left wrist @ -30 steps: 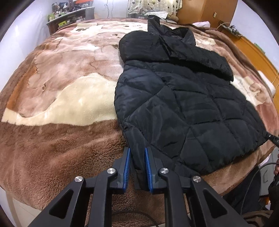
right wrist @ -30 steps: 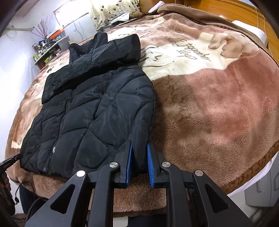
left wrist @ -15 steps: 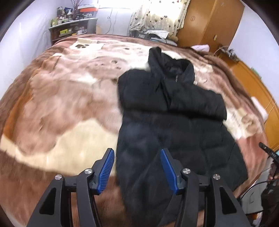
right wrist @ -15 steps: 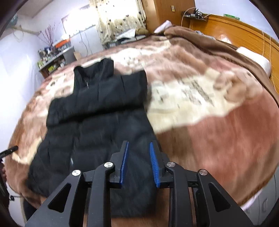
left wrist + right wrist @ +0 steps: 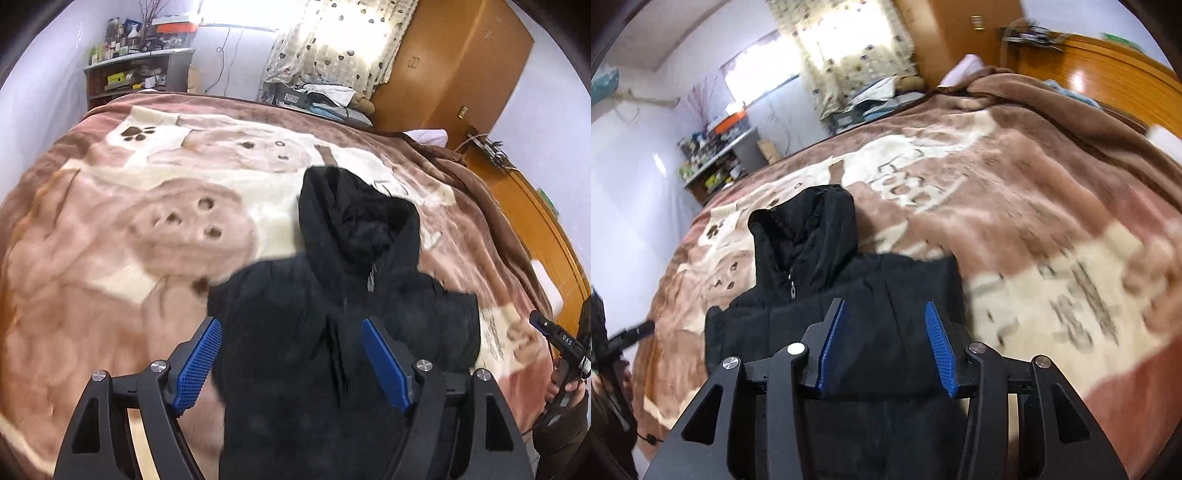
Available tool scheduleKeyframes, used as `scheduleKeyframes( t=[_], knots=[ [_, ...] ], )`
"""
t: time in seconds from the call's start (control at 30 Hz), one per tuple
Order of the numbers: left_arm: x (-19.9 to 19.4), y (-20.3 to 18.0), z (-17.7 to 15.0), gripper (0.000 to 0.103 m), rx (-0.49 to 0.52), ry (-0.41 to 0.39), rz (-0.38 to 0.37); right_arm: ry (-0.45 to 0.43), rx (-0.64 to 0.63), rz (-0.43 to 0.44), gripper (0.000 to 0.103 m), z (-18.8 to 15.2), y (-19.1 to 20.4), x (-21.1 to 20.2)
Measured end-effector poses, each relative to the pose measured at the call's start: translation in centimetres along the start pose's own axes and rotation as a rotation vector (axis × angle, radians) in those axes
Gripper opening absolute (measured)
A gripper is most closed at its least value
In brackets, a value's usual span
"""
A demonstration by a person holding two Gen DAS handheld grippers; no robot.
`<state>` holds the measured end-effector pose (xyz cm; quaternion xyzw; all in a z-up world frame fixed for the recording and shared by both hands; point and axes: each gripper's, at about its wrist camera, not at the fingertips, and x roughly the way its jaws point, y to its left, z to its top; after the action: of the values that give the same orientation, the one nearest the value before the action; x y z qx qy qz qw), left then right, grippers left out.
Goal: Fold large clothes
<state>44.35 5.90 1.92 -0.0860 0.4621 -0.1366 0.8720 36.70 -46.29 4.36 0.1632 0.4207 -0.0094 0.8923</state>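
Only leftward, right hand-held gripper (image 5: 554, 338) beside jacket (image 5: 332, 295); both jaws opening, unloaded.

Left gripper (image 5: 291, 363), right gripper (image 5: 884, 347): black angular frames, silver screws, ribbed blue pads on jaws.

I can't see the bottom of the jacket (image 5: 332, 369). It goes under my left jaws and off the low edge of the picture. Between those jaws it is just a dark smear, so I can't tell if the pads (image 5: 195, 362) touch it. My right view is the same: the jacket (image 5: 886, 332) is cut off below the jaws. The blanket (image 5: 1071, 295) right of them is blurry, and I can't read its writing. The shelf (image 5: 129, 74) things far ahead are too small to tell.
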Motion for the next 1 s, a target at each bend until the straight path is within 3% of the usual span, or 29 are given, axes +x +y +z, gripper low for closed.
scheduleKeyframes(
  t=[0.07,0.17,0.27,0.37,0.47,0.67,0.8,0.93,1.0],
  knots=[
    [2.4,-0.3,3.0,0.082,-0.006,-0.003,0.017,-0.005,0.013,0.001,0.046,2.1,0.1,2.0],
    [5.8,-0.6,6.9,0.083,-0.034,-0.014,-0.018,-0.009,0.052,0.04,0.049,5.4,-0.1,5.9],
    [9.4,-1.1,10.3,0.088,-0.041,-0.003,-0.055,0.028,0.07,0.048,0.055,8.3,0.2,10.7],
    [13.5,-1.3,13.8,0.088,-0.073,0.012,-0.046,0.056,0.117,0.068,0.056,10.5,0.1,14.9],
    [17.6,-0.9,16.8,0.088,-0.154,0.037,-0.063,0.097,0.172,0.107,0.056,12.0,-0.1,18.9],
    [24.4,-0.9,19.5,0.088,-0.167,0.068,0.004,0.144,0.271,0.171,0.057,13.4,-0.3,25.5],
    [27.9,0.0,19.5,0.088,-0.23,0.122,-0.062,0.216,0.31,0.227,0.059,13.2,-0.1,28.9],
    [30.5,0.9,18.9,0.088,-0.298,0.204,-0.066,0.27,0.341,0.322,0.059,12.3,0.6,30.9],
    [31.0,1.2,18.3,0.077,-0.328,0.205,-0.1,0.281,0.358,0.333,0.059,11.8,0.6,31.1]
  ],
)
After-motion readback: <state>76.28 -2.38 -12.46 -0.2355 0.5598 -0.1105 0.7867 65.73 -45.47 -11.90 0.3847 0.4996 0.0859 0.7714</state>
